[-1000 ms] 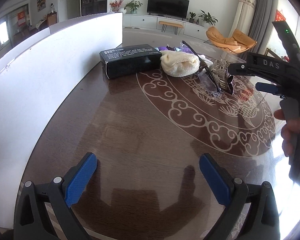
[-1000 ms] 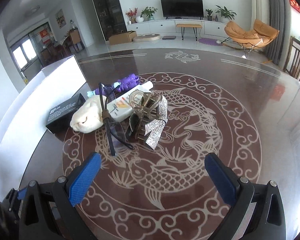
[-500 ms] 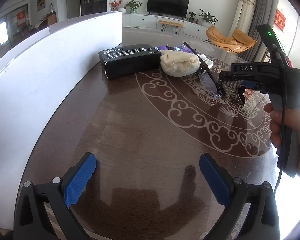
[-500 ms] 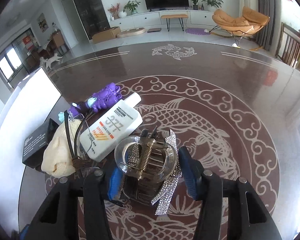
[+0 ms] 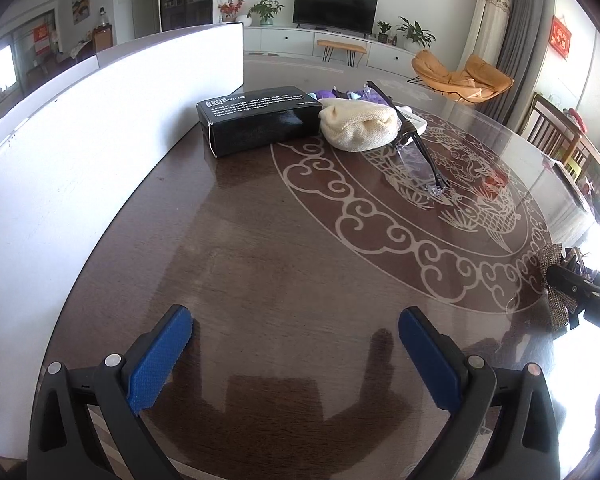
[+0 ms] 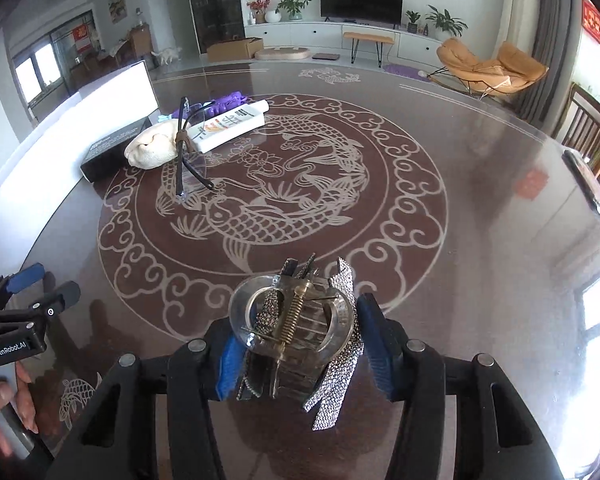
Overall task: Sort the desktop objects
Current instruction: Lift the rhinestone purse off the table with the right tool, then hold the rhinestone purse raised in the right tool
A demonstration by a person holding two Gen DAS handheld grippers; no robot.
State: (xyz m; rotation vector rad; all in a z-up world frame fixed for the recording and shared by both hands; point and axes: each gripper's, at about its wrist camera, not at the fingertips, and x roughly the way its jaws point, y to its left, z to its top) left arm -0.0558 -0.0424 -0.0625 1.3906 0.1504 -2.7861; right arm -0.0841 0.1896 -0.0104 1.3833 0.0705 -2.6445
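My right gripper is shut on a clear claw hair clip with a rhinestone bow, held just above the dark table near its front edge. The left wrist view shows that clip's sparkly ribbon at the far right. The remaining pile sits at the back left: a black box, a cream knitted pouch, glasses, a white tube and a purple toy. My left gripper stands open over bare table, nothing between its blue pads.
A tall white panel walls the table's left side, right behind the black box. The round table carries a fish inlay. Wooden chairs stand at the right edge. A hand holds the left tool.
The right gripper closed on the hair clip in the pile, then carried it away from the pile toward the table's near edge. The left gripper stayed put and open.
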